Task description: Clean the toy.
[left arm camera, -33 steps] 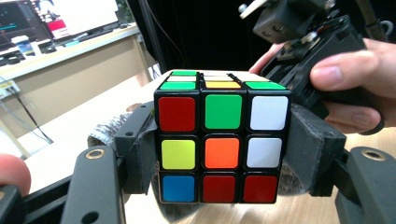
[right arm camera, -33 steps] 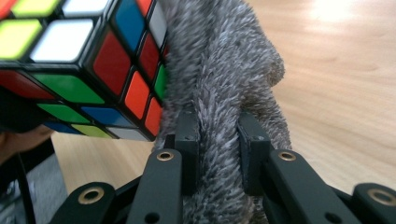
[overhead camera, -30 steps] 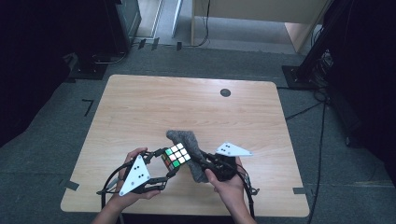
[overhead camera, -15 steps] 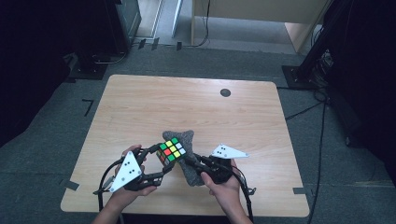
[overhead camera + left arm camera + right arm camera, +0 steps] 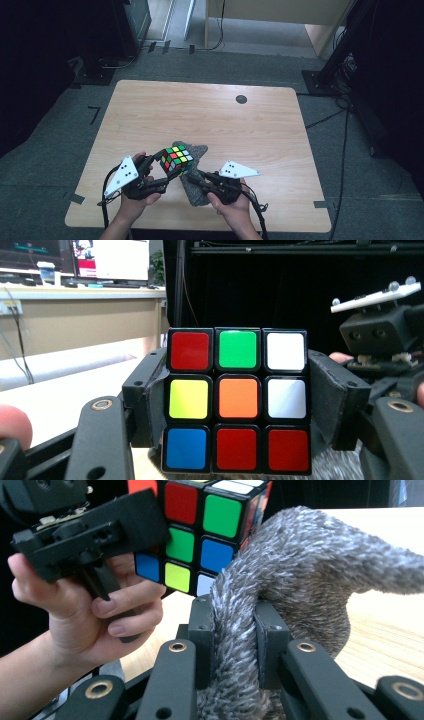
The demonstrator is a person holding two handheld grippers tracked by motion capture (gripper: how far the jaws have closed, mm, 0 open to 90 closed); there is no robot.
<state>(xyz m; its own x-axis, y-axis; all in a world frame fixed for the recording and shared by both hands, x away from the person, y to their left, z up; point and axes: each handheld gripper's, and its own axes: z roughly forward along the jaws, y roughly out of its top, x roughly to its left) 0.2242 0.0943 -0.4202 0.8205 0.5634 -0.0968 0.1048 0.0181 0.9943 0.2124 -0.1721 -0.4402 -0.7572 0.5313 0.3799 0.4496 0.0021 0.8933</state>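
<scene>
So the left gripper [image 5: 167,172] has a Rubik's cube [image 5: 176,158] clamped between its jaws, pads pressed flat on two opposite sides, and the cube sits lifted a bit off the wooden table [image 5: 210,120], near the front edge and left of centre. In the left gripper view the cube [image 5: 237,400] faces the camera square on: red, green, white along the top row, yellow, orange, white in the middle, blue, red, red at the bottom. The right gripper [image 5: 195,178] is pinching a fuzzy grey cloth [image 5: 196,192], jaws squeezed tight on a fold of it. In the right gripper view the cloth [image 5: 300,580] bunches up between the jaws and arcs over to the right, with one part right up against the cube's [image 5: 200,535] lower corner. The cloth spreads on the table just right of and under the cube. The left hand [image 5: 95,610] wraps around its gripper's handle, cube sticking out above it.
</scene>
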